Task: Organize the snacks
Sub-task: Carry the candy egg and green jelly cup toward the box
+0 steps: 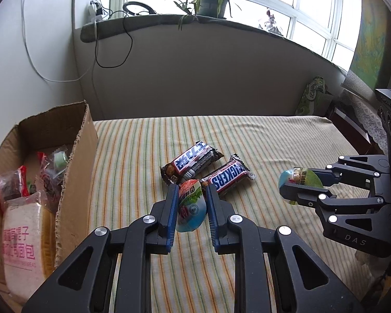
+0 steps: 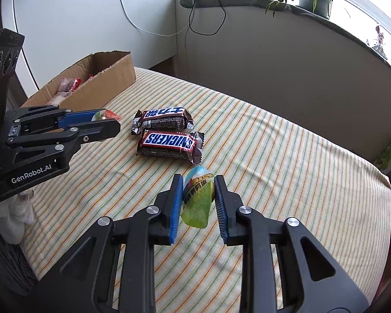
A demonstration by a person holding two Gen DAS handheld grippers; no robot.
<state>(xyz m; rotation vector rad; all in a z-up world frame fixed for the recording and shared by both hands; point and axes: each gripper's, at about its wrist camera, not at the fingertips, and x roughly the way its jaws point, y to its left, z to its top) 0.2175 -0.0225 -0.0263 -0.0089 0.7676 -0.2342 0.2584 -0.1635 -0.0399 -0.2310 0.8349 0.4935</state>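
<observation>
Your left gripper [image 1: 190, 200] is pinched nearly shut on a small snack cup [image 1: 191, 210] with a red and green foil lid and a pale blue bottom, held tilted, clear of the cloth. Your right gripper [image 2: 198, 195] is clamped a bit wider on a second cup [image 2: 197, 203], this one with a green lid, also up off the bed. Both sets of blue ribbed pads [image 1: 169, 216] press right on the cups' sides.

Just past the left cup, two Snickers bars [image 1: 193, 163] lie side by side on the striped cloth [image 1: 247, 135], touching each other, brown crinkly wrappers with blue lettering. One has the English logo [image 2: 169, 143], the other Chinese text [image 2: 164, 120]. Nothing sits between the grippers and the bars.

The cardboard box [image 1: 75, 161] is to your left, open top, rough torn edge, butted against the cloth's side. Inside it's already got a pink-printed bread pack [image 1: 23, 237] and a few clear-wrapped treats [image 1: 52, 167] with red ends.

Behind it all, a grey wall, a sill with a potted plant [image 1: 211, 0] and a dangling black cable [image 1: 112, 47].
</observation>
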